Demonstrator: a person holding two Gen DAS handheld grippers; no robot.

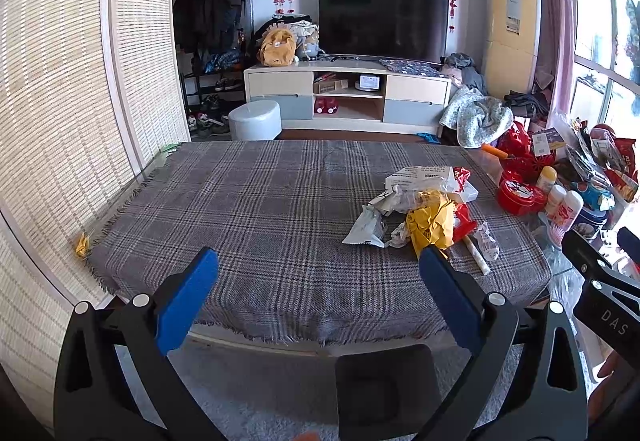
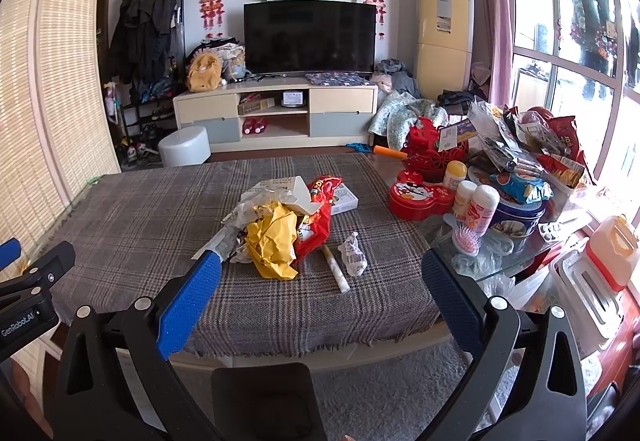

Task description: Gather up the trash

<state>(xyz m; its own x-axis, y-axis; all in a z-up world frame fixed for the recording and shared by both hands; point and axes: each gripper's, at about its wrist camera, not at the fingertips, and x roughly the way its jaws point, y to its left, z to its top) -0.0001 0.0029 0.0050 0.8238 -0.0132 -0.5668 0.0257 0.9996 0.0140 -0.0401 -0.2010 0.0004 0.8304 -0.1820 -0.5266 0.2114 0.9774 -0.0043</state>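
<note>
A pile of trash (image 1: pixel 424 209) lies on the plaid-clothed table (image 1: pixel 260 209): crumpled yellow paper (image 2: pixel 272 245), a red snack bag (image 2: pixel 318 217), white wrappers, a white box (image 2: pixel 292 193), a rolled paper stick (image 2: pixel 336 269) and a small crumpled wrapper (image 2: pixel 354 253). My left gripper (image 1: pixel 320 261) is open and empty at the table's near edge, left of the pile. My right gripper (image 2: pixel 320 265) is open and empty, just short of the pile, and also shows in the left wrist view (image 1: pixel 600 273).
On the right of the table stand a red tin (image 2: pixel 420 197), white bottles (image 2: pixel 478 209), a blue cookie tin (image 2: pixel 516 217), a pink hairbrush (image 2: pixel 464 237) and heaped snack bags (image 2: pixel 532 145). A bamboo screen (image 1: pixel 60 121) stands at left; a TV stand (image 2: pixel 276 113) behind.
</note>
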